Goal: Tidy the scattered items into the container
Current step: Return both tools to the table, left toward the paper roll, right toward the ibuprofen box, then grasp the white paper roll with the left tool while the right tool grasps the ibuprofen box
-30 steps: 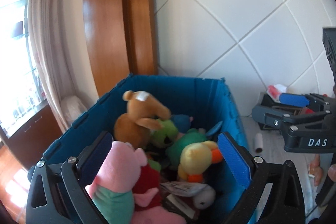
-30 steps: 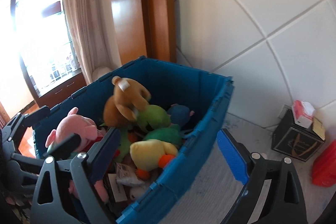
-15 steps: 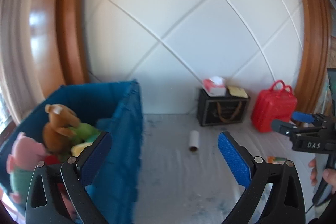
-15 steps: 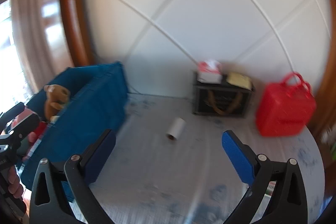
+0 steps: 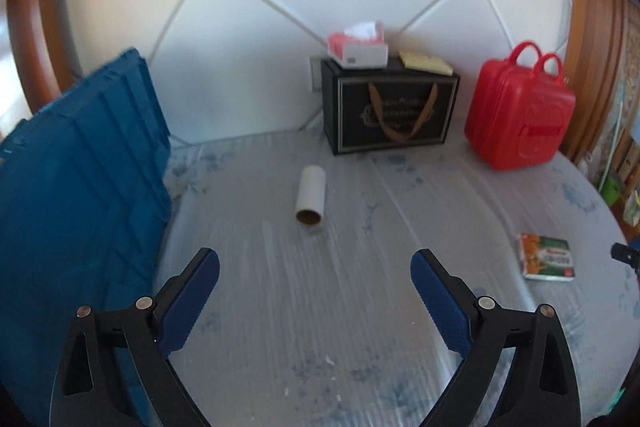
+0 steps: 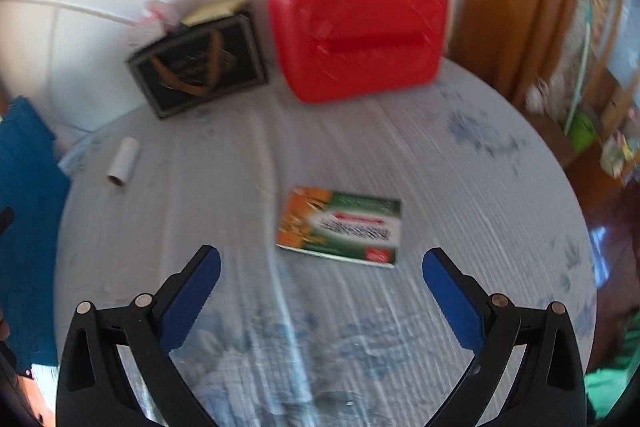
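Between both grippers' wide-spread, unladen fingers (image 5: 200,279) (image 6: 444,283), bare tablecloth (image 5: 320,307); box (image 6: 340,227) mid-table.

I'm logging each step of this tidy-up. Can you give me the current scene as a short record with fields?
surface: round table with pale patterned cover
container: blue crate, at the table's left
loose items: cardboard tube lying on its side; flat green-orange box
against wall: black gift box, red case
left gripper: open, empty, facing the tube
right gripper: open, empty, facing the flat box
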`<state>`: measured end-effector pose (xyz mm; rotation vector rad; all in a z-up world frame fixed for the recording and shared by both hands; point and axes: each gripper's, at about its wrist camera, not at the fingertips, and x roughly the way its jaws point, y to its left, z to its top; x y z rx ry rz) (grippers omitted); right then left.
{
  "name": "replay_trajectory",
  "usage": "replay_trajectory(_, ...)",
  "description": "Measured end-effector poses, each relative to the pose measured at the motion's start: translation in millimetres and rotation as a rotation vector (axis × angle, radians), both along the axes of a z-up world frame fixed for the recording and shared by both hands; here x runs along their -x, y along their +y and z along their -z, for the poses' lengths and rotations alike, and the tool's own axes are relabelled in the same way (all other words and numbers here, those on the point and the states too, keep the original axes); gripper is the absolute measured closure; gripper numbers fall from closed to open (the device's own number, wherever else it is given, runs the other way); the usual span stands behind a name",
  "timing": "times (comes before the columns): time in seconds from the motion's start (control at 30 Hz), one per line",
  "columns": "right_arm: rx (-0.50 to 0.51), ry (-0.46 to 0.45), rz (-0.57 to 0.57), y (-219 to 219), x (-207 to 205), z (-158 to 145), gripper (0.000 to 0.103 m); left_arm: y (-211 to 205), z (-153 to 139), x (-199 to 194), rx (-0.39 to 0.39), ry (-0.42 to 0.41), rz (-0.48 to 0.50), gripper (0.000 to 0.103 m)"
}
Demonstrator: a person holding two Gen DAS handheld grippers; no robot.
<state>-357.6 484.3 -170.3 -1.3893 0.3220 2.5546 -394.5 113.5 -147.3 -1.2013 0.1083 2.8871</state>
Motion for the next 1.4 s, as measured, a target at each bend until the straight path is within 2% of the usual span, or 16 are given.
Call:
replay_trajectory(0.1,0.025,-0.075,0.035,18.5,1.2,35.5,0.001,1.6,31.6,27.8,0.020,-0.053,-0.006,0.005)
replay_trajectory(0.3,0.017,-0.264,0.029,23.9,17.6,100.9,0.014,-2.0,79.2,75.8,0.048,-0.127,-0.012,0.005)
replay_trajectory(0.43,0.007,-0.332,0.026,28.6,39.1,129.9,0.014,-5.1,105.0,114.0,0.062,-0.163,-0.023,0.005)
replay_trajectory(0.63,-0.016,-0.336,0.006,41.6,83.9,144.8,0.014,-6.6,136.4,172.6,0.084,-0.192,-0.033,0.005)
replay_trajectory(0.77,-0.071,-0.292,-0.052,42.2,119.4,141.1,0.014,-6.6,153.4,208.0,0.058,-0.210,-0.028,0.005)
replay_trajectory(0.83,-0.100,-0.278,-0.075,40.3,137.8,138.6,0.014,-3.2,165.5,225.5,0.069,-0.233,-0.024,0.005)
replay_trajectory(0.97,-0.117,-0.208,-0.134,37.4,150.3,120.1,0.013,0.2,190.1,243.9,0.083,-0.288,-0.027,0.005)
replay_trajectory(1.03,-0.135,-0.189,-0.166,38.7,150.1,111.7,0.008,0.0,192.3,244.0,0.052,-0.265,-0.028,0.015)
replay_trajectory(1.1,-0.152,-0.193,-0.183,41.1,152.2,107.8,0.005,1.0,190.3,242.4,-0.014,-0.272,-0.017,0.048)
replay_trajectory(1.13,-0.164,-0.202,-0.167,46.5,153.8,108.1,0.005,2.7,188.9,240.7,-0.032,-0.274,-0.019,0.056)
replay_trajectory(1.2,-0.150,-0.214,-0.125,57.5,152.7,111.5,0.005,11.6,188.0,234.3,-0.002,-0.264,-0.019,0.058)
replay_trajectory(1.3,-0.007,-0.203,-0.082,64.2,141.1,119.8,0.005,23.2,187.2,219.5,0.047,-0.247,-0.022,0.059)
replay_trajectory(1.4,0.099,-0.208,-0.121,51.1,133.7,127.6,0.005,34.0,185.3,194.1,0.019,-0.269,-0.011,0.059)
